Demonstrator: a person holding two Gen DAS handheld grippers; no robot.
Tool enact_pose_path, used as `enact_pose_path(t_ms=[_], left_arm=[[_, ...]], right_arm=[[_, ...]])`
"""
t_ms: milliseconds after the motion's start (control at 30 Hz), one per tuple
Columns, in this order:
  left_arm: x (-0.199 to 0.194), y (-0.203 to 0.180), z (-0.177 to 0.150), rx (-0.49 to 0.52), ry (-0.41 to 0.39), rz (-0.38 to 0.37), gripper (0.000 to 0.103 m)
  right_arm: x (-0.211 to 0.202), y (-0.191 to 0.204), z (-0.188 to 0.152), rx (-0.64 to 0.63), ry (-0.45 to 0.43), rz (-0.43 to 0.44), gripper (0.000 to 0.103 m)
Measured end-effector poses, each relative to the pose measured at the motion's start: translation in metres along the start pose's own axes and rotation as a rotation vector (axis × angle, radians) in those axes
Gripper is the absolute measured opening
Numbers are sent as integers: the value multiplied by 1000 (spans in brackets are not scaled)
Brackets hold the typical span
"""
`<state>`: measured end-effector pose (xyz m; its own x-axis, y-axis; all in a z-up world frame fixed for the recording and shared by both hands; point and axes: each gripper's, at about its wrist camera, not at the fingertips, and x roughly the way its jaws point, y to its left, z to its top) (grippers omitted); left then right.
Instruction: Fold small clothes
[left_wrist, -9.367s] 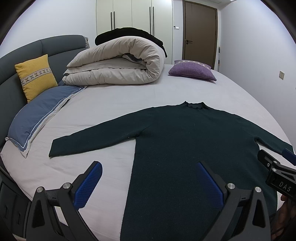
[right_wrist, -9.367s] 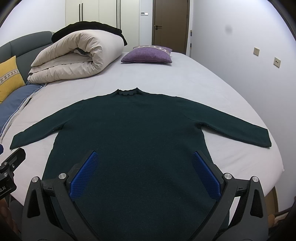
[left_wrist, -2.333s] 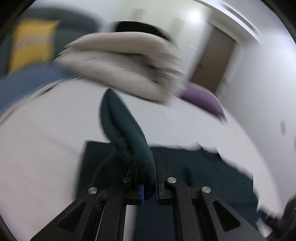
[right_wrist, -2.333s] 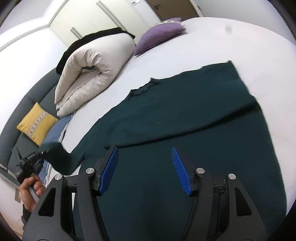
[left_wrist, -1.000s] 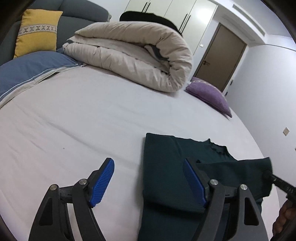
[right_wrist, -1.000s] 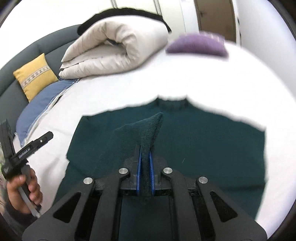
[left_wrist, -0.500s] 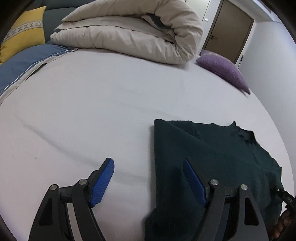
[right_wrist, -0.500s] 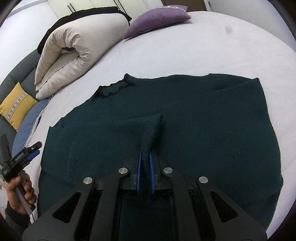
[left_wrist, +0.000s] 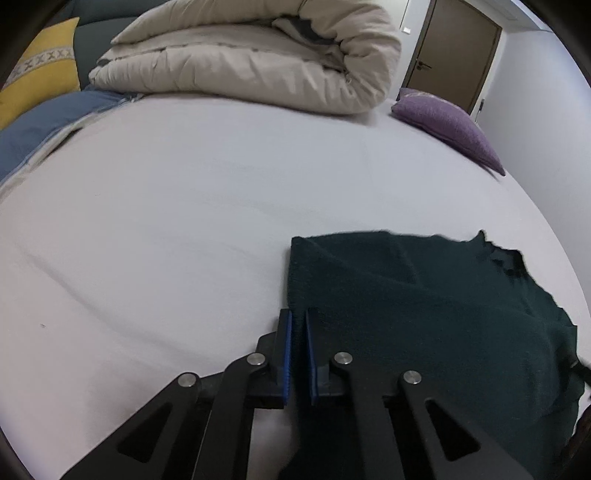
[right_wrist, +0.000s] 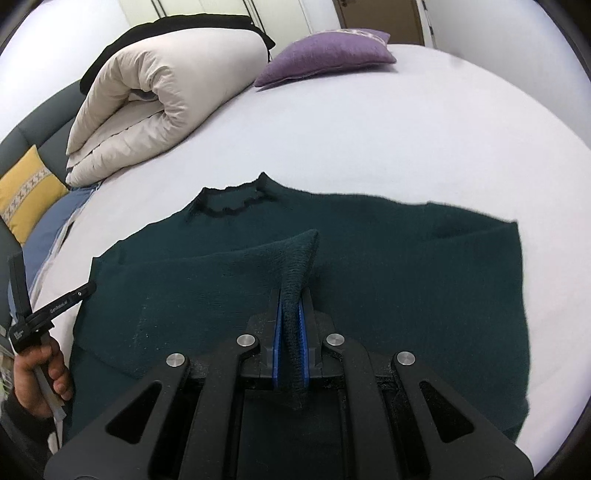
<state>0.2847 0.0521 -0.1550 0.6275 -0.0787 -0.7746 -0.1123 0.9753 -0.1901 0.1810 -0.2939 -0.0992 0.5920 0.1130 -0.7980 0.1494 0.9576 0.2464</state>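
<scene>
Right wrist view shows us the dark green knitted sweater (right_wrist: 406, 266) lying flat on the pale grey bed sheet (right_wrist: 369, 122), collar toward the pillows at the head of the bed, both sleeves folded in across the body. Our right gripper (right_wrist: 290, 332) has its jaws closed on a pinch of ribbed knit, which we take for a sleeve cuff, lifted into a small peak above the body panel.

Seen from the left wrist, our left gripper (left_wrist: 298, 350) stands at the sweater's folded side edge. Its jaws are closing, nearly together, with the edge right at the slot; whether any knit is caught we cannot tell.

We judge the sweater soft, limp and light, thick enough to keep a crease loosely, and grippy on the blue pads. It will sag and stretch if hung from one point, so cuffs, hem corners and folded edges look the best holds, one per hand.

Underneath, the sheet is smooth, faintly creased and yielding. Toward the head of the bed lie a rolled beige duvet (left_wrist: 258, 55), a purple cushion (right_wrist: 325, 55), a yellow patterned cushion (right_wrist: 26, 192) and a blue pillow (left_wrist: 33, 129). A brown door (left_wrist: 454, 51) stands beyond.
</scene>
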Motion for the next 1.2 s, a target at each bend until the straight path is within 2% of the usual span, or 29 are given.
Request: enact_pose_path(t_ms=[67, 133, 300, 367, 433, 467, 500, 567, 633, 700, 800, 867, 900, 933, 967, 1000, 1033, 1100, 1200], left_arm=[[1, -7, 1, 31, -6, 33, 9], [1, -10, 2, 51, -6, 49, 10], [-3, 2, 3, 4, -2, 9, 20], [-1, 3, 4, 1, 0, 6, 21], [-3, 4, 5, -8, 3, -1, 23], [-6, 7, 8, -22, 2, -10, 29], [-11, 10, 9, -39, -5, -12, 36], [-33, 20, 11, -83, -65, 10, 37], [-54, 21, 14, -83, -122, 17, 37], [-69, 10, 14, -41, -154, -8, 37], [-65, -20, 6, 80, -134, -37, 37], [-35, -34, -6, 150, -56, 18, 37], [-14, -35, -14, 178, 5, 45, 39], [-11, -33, -17, 178, -7, 53, 42], [-13, -29, -15, 160, -10, 64, 48], [-15, -28, -13, 155, -3, 60, 48], [-18, -28, -12, 172, -3, 67, 48], [-26, -26, -14, 203, -6, 83, 47], [-64, -9, -23, 172, -42, 47, 48]], right_arm=[[29, -12, -10, 40, 79, -2, 6], [34, -20, -13, 77, 49, 39, 6], [19, -12, -9, 49, 28, 14, 7], [16, -13, -6, 67, 19, 19, 7], [25, -17, -7, 86, 42, 12, 9], [30, -20, -9, 97, 40, 27, 9], [31, -23, -10, 95, 34, 39, 9], [24, -27, -8, 128, 45, 53, 14], [7, -29, -6, 156, 24, 6, 20], [-19, -27, -5, 165, -48, 12, 20], [-36, -4, -7, 135, -96, 113, 21], [-30, 12, -12, 79, -73, 138, 24], [-21, 16, -17, 64, -47, 140, 32], [-8, 17, -22, 64, -3, 130, 40], [12, 13, -31, 78, 76, 102, 39], [16, 11, -37, 72, 66, 116, 38], [7, 11, -42, 48, 7, 132, 38], [-4, 8, -44, 52, 14, 118, 38], [-36, -3, -50, 89, 3, 44, 43]])
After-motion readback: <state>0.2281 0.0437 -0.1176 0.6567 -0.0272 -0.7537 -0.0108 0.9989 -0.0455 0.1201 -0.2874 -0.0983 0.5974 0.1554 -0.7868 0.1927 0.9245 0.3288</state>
